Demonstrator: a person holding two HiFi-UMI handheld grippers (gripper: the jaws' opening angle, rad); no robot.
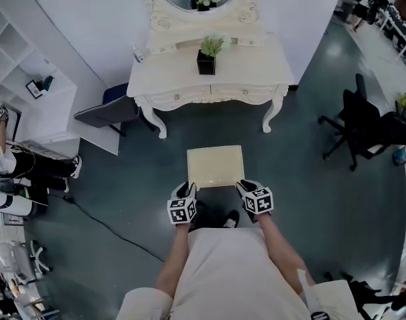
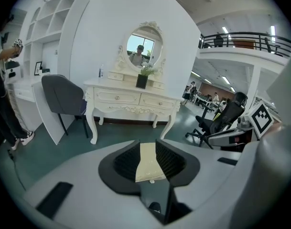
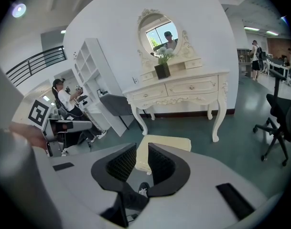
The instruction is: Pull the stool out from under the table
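The cream cushioned stool stands on the dark floor, out in front of the white dressing table and just ahead of my feet. My left gripper is at its near left corner and my right gripper at its near right corner. In the left gripper view the stool's edge fills the gap of the left gripper, with the pads pressed on it. In the right gripper view the stool's corner sits clamped in the right gripper.
A black vase of flowers stands on the table under an oval mirror. A grey chair is left of the table, beside a white shelf unit. A black office chair is on the right. A person stands far left, and a cable runs over the floor.
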